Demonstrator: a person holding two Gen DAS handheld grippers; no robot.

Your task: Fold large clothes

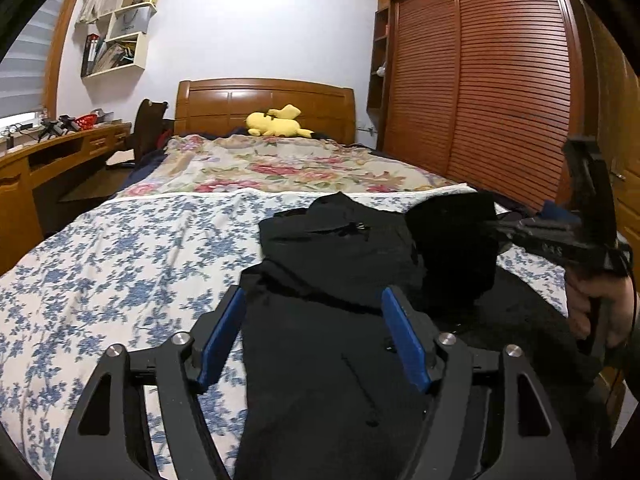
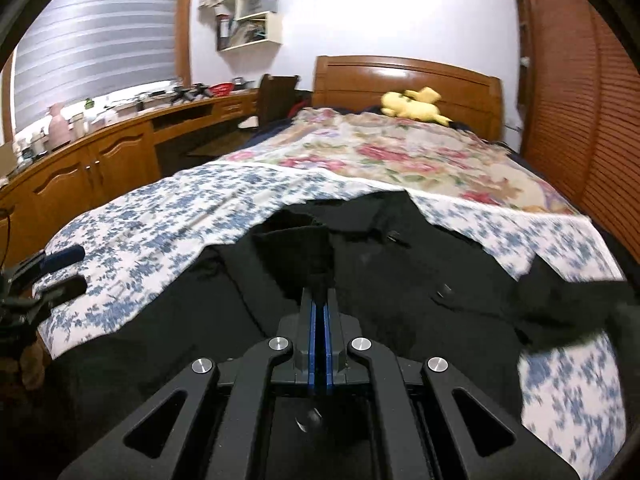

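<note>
carrying a black sleeve [image 2: 304, 256] pinched in the right gripper [image 2: 319, 304]; left gripper [image 1: 312, 312] gaped empty over the black garment [image 1: 328, 360]; risked slipping, bunching.

bright room, fisheye warp, slight motion blur

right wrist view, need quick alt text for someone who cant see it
The right gripper, jaws shut, pinches a fold of a black garment spread on a blue-floral bedsheet. Beyond lie a red-floral blanket, a yellow plush toy and a wooden headboard.
</note>
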